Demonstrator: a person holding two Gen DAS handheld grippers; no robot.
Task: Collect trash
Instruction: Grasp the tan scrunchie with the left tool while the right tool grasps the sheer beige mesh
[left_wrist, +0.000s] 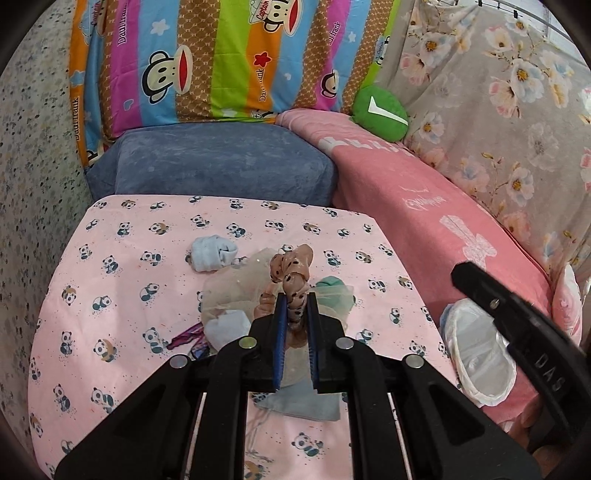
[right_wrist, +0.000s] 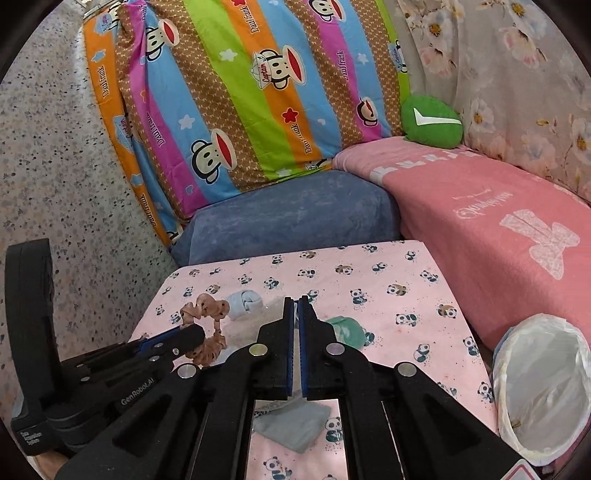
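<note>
The left gripper is clenched on a tan spotted scrunchie, whose loop sticks up past the blue pads above the panda-print cloth. From the right wrist view, the same scrunchie hangs from the left gripper's tips over the left part of the cloth. The right gripper has its fingers nearly together with only a thin slit between the pads, and nothing is gripped in it.

On the cloth lie a rolled light-blue sock, a green bundle, a sheer crumpled wrapper, a purple scrap and a grey-blue folded cloth. A bin lined with a white bag stands at the cloth's right edge, against a pink blanket.
</note>
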